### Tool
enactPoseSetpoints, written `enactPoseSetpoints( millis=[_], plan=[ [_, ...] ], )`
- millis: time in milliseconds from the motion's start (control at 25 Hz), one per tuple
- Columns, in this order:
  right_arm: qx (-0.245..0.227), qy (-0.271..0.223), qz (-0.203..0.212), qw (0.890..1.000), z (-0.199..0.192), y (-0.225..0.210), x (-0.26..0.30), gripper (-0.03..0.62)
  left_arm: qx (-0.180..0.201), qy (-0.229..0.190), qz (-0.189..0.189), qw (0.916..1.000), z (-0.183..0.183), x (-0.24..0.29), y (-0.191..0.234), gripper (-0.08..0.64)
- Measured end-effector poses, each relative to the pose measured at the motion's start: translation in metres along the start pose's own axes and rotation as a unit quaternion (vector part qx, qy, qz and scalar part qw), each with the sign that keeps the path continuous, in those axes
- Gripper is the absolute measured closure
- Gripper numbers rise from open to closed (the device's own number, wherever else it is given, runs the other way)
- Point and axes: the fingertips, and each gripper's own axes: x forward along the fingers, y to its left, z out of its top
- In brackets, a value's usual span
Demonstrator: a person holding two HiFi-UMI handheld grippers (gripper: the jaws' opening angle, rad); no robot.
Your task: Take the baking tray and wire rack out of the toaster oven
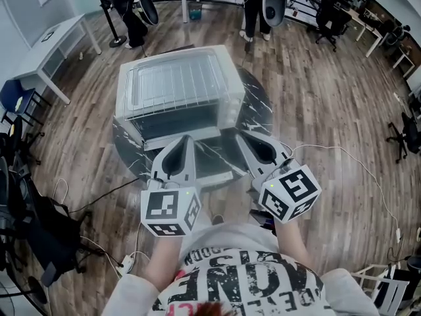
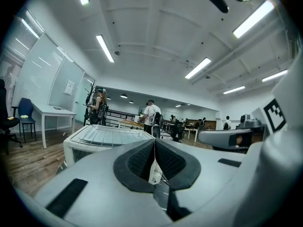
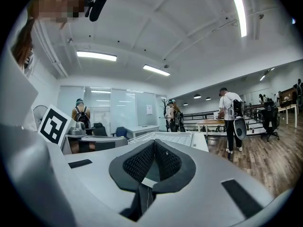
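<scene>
The white toaster oven (image 1: 233, 101) stands on a round dark marble table (image 1: 258, 107). A wire rack in a shallow tray (image 1: 174, 83) lies on the oven's roof, and the rack (image 2: 108, 133) shows there in the left gripper view too. The oven's front faces me, and its glass door (image 1: 212, 162) seems folded down flat. My left gripper (image 1: 189, 139) and right gripper (image 1: 239, 137) hover side by side just before the oven's front, over the door. Both are shut with nothing between their pads. The left gripper (image 2: 154, 140) and right gripper (image 3: 155, 142) point level towards the oven (image 3: 176, 138).
Several people stand at the back of the room (image 1: 256, 5). A white desk (image 1: 59, 41) is at the far left, with a blue chair (image 1: 16, 97) beside it. Black chairs and cables (image 1: 39, 222) crowd the wooden floor at the near left.
</scene>
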Motion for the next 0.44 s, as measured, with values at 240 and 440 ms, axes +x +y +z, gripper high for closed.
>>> enactPoseSetpoints(
  millis=[240, 440],
  plan=[
    [0.011, 0.001, 0.0, 1.0, -0.0036, -0.004, -0.0015, 0.589, -0.003, -0.002, 0.002, 1.0, -0.0003, 0.0019, 0.0017, 0.557],
    [0.015, 0.001, 0.0, 1.0, -0.0088, -0.0059, -0.0032, 0.589, -0.001, -0.001, 0.005, 1.0, -0.0035, 0.004, 0.0049, 0.555]
  ],
)
